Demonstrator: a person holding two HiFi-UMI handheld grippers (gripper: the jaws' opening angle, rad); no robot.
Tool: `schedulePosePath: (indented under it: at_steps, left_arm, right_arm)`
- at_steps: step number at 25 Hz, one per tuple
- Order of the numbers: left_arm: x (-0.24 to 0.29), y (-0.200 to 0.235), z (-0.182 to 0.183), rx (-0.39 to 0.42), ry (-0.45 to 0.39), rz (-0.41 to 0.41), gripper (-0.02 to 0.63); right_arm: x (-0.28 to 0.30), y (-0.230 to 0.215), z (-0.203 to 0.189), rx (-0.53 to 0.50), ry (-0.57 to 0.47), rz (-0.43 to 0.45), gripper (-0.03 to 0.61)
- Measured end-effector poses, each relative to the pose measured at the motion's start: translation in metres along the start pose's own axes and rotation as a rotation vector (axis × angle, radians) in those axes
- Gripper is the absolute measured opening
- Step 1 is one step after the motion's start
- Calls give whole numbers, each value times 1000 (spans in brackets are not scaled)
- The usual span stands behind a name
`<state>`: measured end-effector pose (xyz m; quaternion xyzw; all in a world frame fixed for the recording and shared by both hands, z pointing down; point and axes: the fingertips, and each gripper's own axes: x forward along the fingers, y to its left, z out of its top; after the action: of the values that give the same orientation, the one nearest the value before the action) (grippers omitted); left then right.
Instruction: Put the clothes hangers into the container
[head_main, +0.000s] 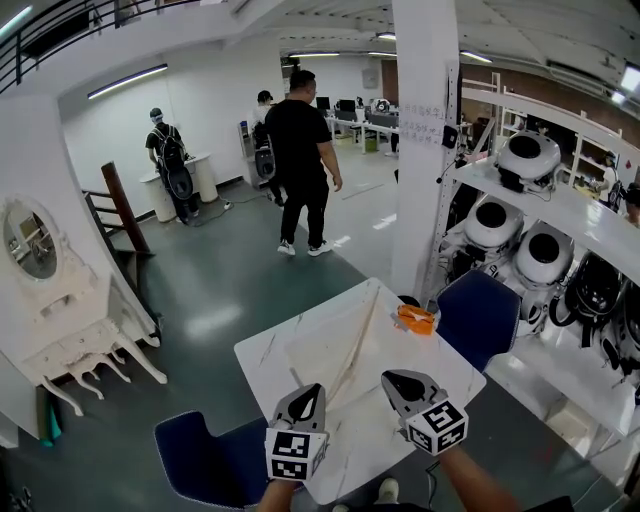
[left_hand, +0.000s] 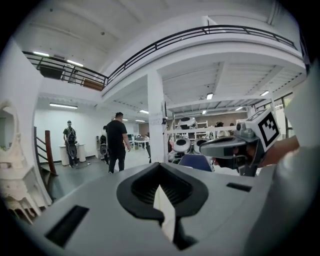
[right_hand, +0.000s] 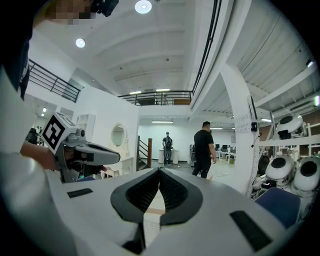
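Thin wooden clothes hangers (head_main: 352, 352) lie flat near the middle of the white marble table (head_main: 300, 345). A small orange container (head_main: 415, 319) sits at the table's far right corner. My left gripper (head_main: 312, 391) hovers over the table's near edge, its jaws closed together on nothing. My right gripper (head_main: 392, 381) is beside it, also shut and empty, and nearer the hangers' lower end. In the left gripper view the left gripper (left_hand: 160, 168) points level across the room, with the right gripper (left_hand: 220, 146) alongside. The right gripper view shows the right gripper (right_hand: 159, 173) shut too.
Blue chairs stand at the table's right (head_main: 482, 316) and near left (head_main: 212, 458). A white pillar (head_main: 425, 150) rises just behind the table. Shelves with white robot heads (head_main: 530, 160) line the right; a white mirrored dresser (head_main: 50, 300) stands left. A person in black (head_main: 302, 160) walks beyond.
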<state>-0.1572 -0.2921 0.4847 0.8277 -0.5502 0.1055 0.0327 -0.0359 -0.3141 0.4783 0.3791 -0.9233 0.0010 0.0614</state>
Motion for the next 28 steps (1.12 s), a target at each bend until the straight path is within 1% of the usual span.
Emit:
schedulePosePath:
  at_steps: [4,12,18,28]
  left_arm:
    - [-15,-2,9,-19,-39,-40,5]
    - [-40,0,4,-53,-56,-74,3]
    - [-51,1,-2,-52,-62,-77,3]
    - [-52,-9,1,-64,-74,-78,4]
  right_arm:
    - [-1,16,5,-4,-4,-1,20]
    - [-6,38,5,-5,-5,-21,20]
    - [-7,54,5,-11,-4,-22,20]
    - [-18,53,11,-20,-21,-29,20]
